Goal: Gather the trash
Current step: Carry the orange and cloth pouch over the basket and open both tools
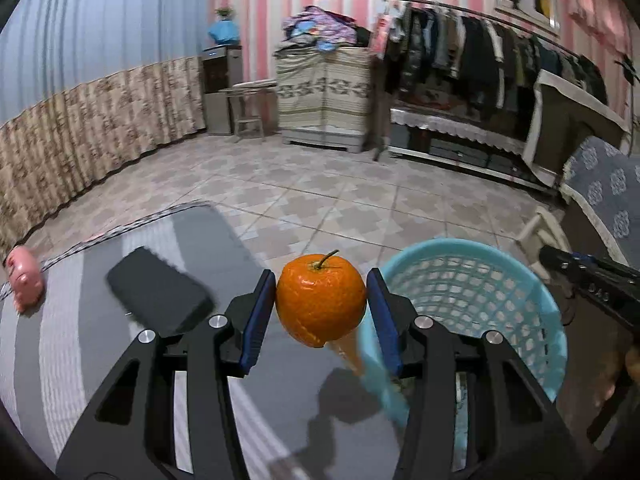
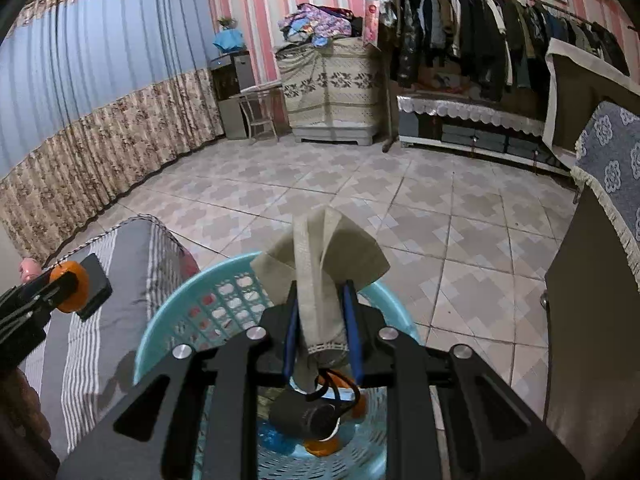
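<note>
Black phone (image 1: 158, 291) beside pink toy (image 1: 23, 278)

home bedroom | clothes rack (image 1: 492, 52) | curtains (image 2: 100, 112) | tiled floor (image 2: 360, 208)

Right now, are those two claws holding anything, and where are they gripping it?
Left gripper pinches an orange by its sides. Right gripper clamps a beige cloth near its lower end.

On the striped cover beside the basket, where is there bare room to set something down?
Free: the striped cover between the black case and the near edge, and the strip between case and basket. Crowded: the far left corner by the pink toy, and the basket bottom, already holding trash. Both tongs are full: orange, cloth.
</note>
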